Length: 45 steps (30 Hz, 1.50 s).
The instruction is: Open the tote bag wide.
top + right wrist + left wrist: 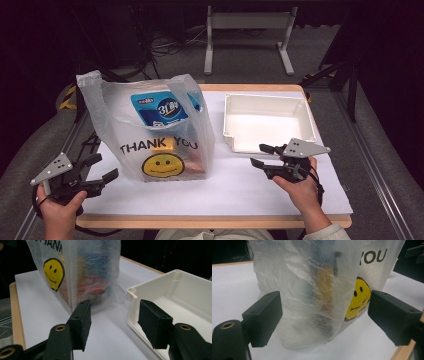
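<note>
A translucent plastic bag (150, 125) printed "THANK YOU" with a yellow smiley stands upright on the white table sheet (235, 190), with a blue package and other goods showing through it. The bag (312, 290) rises just ahead of my left gripper (324, 315), which is open with nothing between its jaws. In the high view my left gripper (102, 167) sits at the bag's lower left. My right gripper (260, 155) is open too, held between the bag (82, 272) and an empty white tray (267, 122). Its jaws point at the gap by the tray's corner (131, 293).
The table's wooden edge (210, 221) runs along the front. Beyond the table a white metal stand (247, 30) and cables lie on the grey floor. Dark equipment legs stand at the far right.
</note>
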{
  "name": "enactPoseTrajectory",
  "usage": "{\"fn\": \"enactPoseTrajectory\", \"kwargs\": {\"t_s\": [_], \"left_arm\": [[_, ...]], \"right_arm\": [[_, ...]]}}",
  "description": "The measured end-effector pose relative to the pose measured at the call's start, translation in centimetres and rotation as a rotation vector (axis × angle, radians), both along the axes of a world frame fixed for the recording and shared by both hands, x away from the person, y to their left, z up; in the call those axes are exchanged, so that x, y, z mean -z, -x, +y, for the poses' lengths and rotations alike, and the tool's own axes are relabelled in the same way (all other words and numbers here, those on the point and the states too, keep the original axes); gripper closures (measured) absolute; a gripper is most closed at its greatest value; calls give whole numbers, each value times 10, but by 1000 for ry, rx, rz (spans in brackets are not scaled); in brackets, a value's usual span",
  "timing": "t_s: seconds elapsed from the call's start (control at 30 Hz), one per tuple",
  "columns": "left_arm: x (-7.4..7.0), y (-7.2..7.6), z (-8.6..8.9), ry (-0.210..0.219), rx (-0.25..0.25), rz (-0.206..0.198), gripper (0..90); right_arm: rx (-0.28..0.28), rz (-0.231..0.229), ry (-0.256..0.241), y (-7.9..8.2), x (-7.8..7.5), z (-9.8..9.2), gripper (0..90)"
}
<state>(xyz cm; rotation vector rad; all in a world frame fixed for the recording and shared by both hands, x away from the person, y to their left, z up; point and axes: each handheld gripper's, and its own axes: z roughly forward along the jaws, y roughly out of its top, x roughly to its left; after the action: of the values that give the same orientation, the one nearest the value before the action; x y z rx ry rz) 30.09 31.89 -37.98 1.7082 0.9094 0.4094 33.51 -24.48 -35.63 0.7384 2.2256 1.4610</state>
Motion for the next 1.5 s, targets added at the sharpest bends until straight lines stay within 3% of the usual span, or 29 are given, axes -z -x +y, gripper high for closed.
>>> {"fn": "enactPoseTrajectory", "kwargs": {"t_s": [0.1, 0.2, 0.37, 0.5, 0.63, 0.83, 1.1, 1.33, 1.5], "left_arm": [[-2, -3, -3, 0, 15, -5, 89], [-4, -5, -7, -25, 28, -9, 75], [-8, -8, -10, -34, 65, -5, 62], [-11, -12, -14, -34, 62, -1, 55], [-13, -15, -16, -45, 72, -12, 56], [-16, -21, -16, -39, 69, -8, 74], [-16, -28, -19, -54, 67, 4, 90], [-15, -34, -18, -37, 78, -4, 120], [-15, -38, -17, -41, 74, -21, 190]], "right_arm": [[-19, 6, 24, -5, -4, 15, 409], [-37, -3, 15, -9, -8, 26, 374], [-57, -32, 2, -14, -15, 38, 350], [-65, -36, -9, -19, -19, 47, 312], [-100, 12, -23, -27, -20, 60, 284], [-106, 8, -19, -33, -20, 80, 196], [-140, 7, -6, -43, -26, 106, 191], [-126, -7, 6, -51, -27, 120, 177], [-116, -13, 2, -56, -28, 124, 183]]}}
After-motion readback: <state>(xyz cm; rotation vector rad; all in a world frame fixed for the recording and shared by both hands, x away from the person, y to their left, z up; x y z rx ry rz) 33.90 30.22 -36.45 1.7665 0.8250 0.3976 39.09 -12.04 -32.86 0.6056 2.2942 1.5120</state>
